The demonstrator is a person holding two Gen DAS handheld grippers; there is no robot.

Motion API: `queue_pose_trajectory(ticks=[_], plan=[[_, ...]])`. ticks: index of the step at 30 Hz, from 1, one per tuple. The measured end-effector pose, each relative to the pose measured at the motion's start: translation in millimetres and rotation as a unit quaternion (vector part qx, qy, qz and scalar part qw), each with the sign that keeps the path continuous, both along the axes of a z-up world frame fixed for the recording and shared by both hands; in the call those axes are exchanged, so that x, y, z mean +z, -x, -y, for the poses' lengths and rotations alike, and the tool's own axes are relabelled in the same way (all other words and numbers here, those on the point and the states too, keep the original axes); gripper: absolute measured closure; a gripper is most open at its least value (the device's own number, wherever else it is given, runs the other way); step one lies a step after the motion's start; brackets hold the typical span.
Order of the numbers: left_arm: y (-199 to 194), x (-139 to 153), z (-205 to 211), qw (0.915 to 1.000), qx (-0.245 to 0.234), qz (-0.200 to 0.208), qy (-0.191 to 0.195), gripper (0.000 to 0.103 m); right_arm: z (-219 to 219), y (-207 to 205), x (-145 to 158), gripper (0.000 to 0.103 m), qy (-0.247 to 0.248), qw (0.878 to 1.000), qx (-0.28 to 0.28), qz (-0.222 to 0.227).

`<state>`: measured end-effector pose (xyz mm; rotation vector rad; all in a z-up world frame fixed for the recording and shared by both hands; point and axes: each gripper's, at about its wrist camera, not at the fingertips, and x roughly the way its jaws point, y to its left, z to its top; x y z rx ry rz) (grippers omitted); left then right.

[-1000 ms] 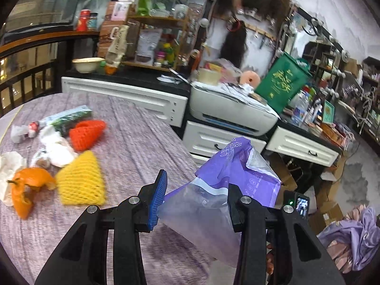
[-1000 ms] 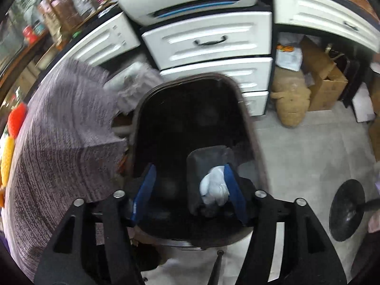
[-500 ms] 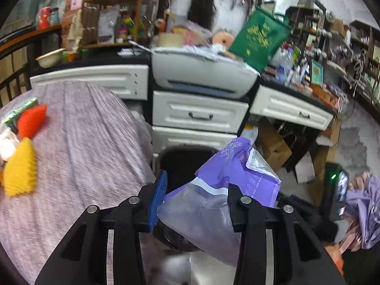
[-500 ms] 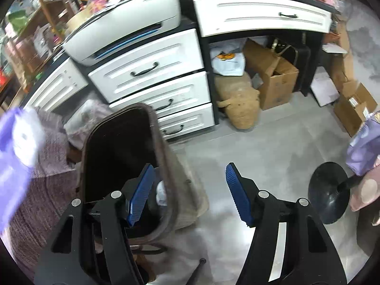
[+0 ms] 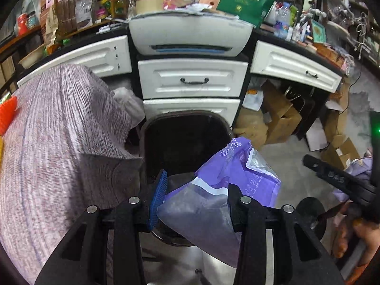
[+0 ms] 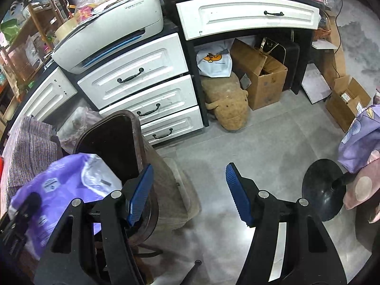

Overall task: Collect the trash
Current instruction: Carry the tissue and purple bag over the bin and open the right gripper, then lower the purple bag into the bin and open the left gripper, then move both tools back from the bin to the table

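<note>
My left gripper (image 5: pixel 194 199) is shut on a purple plastic bag (image 5: pixel 228 180) and holds it over the near rim of the dark trash bin (image 5: pixel 185 140), which stands on the floor beside the table. The same bag (image 6: pixel 59 185) shows at the left of the right wrist view, next to the bin (image 6: pixel 114 140). My right gripper (image 6: pixel 190 192) is open and empty, over the grey floor to the right of the bin. It also shows at the right edge of the left wrist view (image 5: pixel 337 178).
A table with a purple-grey cloth (image 5: pixel 59 147) is left of the bin, with orange netting (image 5: pixel 7 111) at its far edge. White drawers (image 5: pixel 192 80) and a printer (image 5: pixel 190 33) stand behind. Cardboard boxes (image 6: pixel 261 76) and a black stand base (image 6: pixel 323 190) are on the floor.
My left gripper has swung from over the table to above the bin, still holding the purple bag. My right gripper has let go of white trash in the bin and moved away right.
</note>
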<state>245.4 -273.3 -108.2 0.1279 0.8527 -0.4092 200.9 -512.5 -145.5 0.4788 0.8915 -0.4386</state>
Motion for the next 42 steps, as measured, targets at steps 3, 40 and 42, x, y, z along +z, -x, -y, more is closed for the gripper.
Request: queue_pose_trajectory(ticks=[3,40,42], plan=[[-6,-9,3,0.9999,0.008,-0.011,-0.007,0.063,-1,0,-3,0.04,-0.001,1.0,0.001,-0.004],[69,84,-33,0.9934,-0.05,0.055,0.087,0.006,-37,-10,41,0.016,-0.005,0.997,0.046,0.056],[75,93,-47,0.9929,-0.043,0.069,0.086,0.006,-49,-13,51,0.016,-0.006,0.996,0.063,0.066]])
